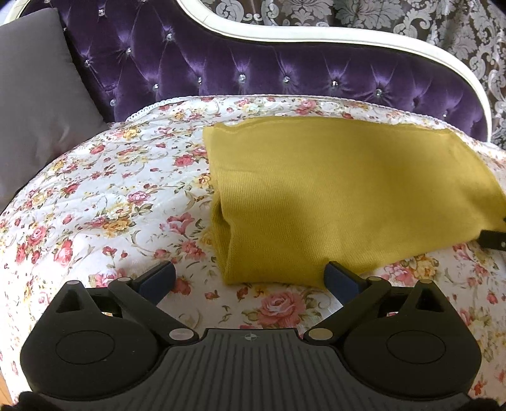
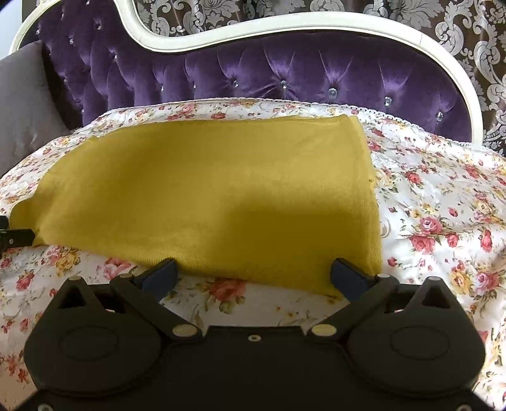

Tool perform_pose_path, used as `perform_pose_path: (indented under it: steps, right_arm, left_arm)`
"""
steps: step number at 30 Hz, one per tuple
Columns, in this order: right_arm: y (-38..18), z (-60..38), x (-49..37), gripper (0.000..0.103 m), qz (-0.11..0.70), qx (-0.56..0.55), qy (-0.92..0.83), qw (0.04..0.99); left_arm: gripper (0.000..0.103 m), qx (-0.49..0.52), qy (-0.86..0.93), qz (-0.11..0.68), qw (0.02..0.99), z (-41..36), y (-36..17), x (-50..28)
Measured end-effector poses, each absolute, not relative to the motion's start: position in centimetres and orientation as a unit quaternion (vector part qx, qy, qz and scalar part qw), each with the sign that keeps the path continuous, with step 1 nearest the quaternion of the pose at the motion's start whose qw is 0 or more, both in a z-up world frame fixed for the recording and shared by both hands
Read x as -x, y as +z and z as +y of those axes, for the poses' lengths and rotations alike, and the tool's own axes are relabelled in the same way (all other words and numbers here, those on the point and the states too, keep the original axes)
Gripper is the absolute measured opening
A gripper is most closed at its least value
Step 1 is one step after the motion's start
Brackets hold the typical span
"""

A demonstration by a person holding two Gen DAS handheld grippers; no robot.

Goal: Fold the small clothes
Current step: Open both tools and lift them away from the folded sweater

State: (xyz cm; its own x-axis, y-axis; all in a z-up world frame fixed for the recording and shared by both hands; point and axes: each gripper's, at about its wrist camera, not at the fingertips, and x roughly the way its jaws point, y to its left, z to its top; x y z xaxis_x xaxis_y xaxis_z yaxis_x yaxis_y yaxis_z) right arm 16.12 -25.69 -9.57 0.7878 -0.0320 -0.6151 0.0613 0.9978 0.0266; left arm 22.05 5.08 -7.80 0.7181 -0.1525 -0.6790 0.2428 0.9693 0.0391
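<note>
Lying folded on the floral bedspread, the mustard garment spread below the purple headboard. The left tool and right tool tilted downward at its near edge, both wide apart, gripping nothing.

Floral quilt before purple tufted headboard, grey pillow, damask curtain.

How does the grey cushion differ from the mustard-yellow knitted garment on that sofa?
The plain grey cushion is plump and leans up against the purple tufted backrest; the mustard-yellow knitted garment is thin, ribbed, and lies folded flat on the floral cover. The cushion sits at the sofa's end, the garment mid-seat. Both are soft, single-coloured fabric.
</note>
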Motion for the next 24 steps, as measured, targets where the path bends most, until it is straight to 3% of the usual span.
perform_pose_path:
  steps: [11, 17, 24]
  right_arm:
    - [-8.3, -27.2, -14.5, 0.102, 0.327, -0.037, 0.017, 0.944]
    - [-6.0, -30.6, -11.8, 0.103, 0.294, -0.063, 0.029, 0.953]
    - [-6.4, -35.0, -16.2, 0.103, 0.293, -0.132, 0.035, 0.946]
  left_arm:
    - [0.099, -0.048, -0.114, 0.355, 0.927, 3.0, -7.1, -17.2]
    - [0.1, -0.052, -0.107, 0.375, 0.92, 2.9, -7.6, -18.3]
    - [0.101, -0.051, -0.106, 0.377, 0.919, 3.0, -7.7, -18.4]
